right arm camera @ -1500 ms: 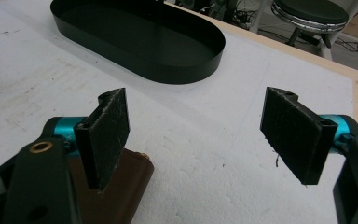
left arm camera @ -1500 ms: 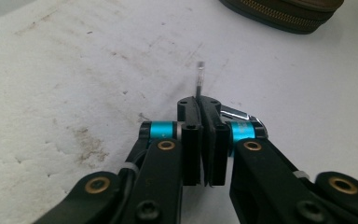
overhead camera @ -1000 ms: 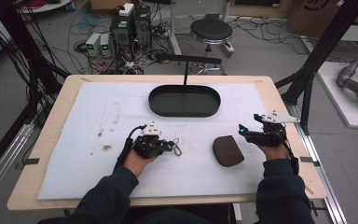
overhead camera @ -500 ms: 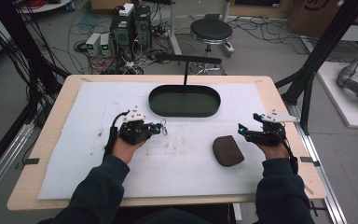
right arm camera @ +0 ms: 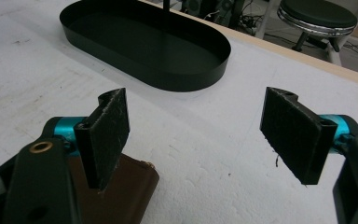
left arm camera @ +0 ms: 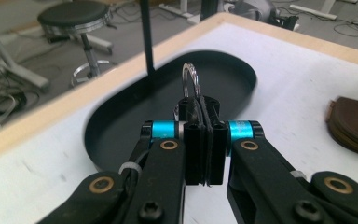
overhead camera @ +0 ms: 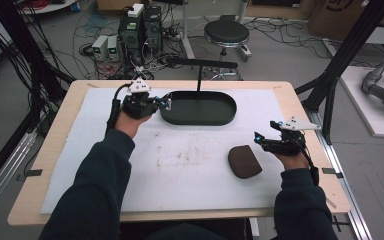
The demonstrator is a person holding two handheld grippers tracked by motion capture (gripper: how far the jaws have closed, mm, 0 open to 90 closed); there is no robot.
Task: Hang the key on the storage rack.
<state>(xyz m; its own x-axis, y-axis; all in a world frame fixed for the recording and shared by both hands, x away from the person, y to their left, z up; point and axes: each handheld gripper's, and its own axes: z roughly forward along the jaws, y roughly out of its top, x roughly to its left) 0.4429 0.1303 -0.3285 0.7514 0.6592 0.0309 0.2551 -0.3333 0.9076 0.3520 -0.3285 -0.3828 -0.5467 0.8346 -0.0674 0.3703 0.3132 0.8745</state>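
Keyring (left arm camera: 190, 79) work occupies the upper left of the high view, where the left claw (overhead camera: 166, 103) hangs at the left rim of the black oval tray (overhead camera: 198, 118). In the left gripper view its jaws are pressed together on a small dark tab, with the metal ring standing up past the tips and the tray (left arm camera: 121, 135) right behind. Judging by that, the step is to get the keyring into the tray: carry it past the rim, lower it close to the floor of the tray, and only then let go, keeping clear of the thin black post (overhead camera: 199, 76) at the far rim. Centre right on the desk (overhead camera: 190, 165) lies a brown leather pouch (overhead camera: 244, 161). At the right, the right claw (overhead camera: 258, 138) stands wide and holds nothing, its pads (right arm camera: 106, 130) just beside the pouch.
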